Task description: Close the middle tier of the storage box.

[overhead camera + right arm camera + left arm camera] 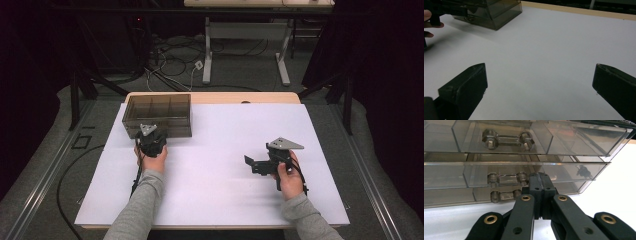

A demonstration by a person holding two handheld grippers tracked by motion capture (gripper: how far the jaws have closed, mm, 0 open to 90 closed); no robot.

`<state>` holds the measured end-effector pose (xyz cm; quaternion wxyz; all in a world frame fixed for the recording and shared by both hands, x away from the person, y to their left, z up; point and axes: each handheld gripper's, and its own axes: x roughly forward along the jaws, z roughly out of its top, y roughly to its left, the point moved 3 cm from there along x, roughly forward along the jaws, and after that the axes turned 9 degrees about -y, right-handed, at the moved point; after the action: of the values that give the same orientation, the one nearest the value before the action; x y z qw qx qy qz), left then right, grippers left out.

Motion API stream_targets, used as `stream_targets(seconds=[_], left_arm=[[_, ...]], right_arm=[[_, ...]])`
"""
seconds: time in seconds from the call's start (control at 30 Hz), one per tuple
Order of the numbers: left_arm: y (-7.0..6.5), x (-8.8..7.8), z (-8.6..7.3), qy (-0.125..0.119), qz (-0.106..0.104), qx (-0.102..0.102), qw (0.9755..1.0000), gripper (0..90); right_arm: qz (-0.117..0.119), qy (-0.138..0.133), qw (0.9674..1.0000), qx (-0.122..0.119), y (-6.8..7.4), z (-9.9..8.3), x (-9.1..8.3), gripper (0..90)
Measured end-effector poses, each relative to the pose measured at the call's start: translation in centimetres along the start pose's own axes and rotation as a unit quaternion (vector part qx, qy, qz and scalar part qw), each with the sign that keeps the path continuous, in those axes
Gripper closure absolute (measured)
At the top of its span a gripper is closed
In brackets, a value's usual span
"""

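The drawer box (529, 152) stands just beyond the left gripper's (540, 182) closed fingers.

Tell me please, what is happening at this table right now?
A person holds a tool in each hand at a white table. The left tool is shut, its tips right in front of the drawers of a smoky clear drawer box, near the middle drawer's handle; whether it touches is unclear. The right tool is open and holds nothing, above bare table.
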<state>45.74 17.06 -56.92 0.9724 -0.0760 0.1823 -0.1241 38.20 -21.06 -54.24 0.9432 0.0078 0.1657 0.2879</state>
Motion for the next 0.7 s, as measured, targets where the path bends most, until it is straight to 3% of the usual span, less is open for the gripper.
stream_targets(seconds=[0.7], left_arm=[[0.14, 0.5, -0.1, -0.013, -0.003, 0.006, 0.9999, 90.0]], right_arm=[[-0.011, -0.004, 0.9999, 0.004, -0.5, -0.17, -0.79, 0.0]])
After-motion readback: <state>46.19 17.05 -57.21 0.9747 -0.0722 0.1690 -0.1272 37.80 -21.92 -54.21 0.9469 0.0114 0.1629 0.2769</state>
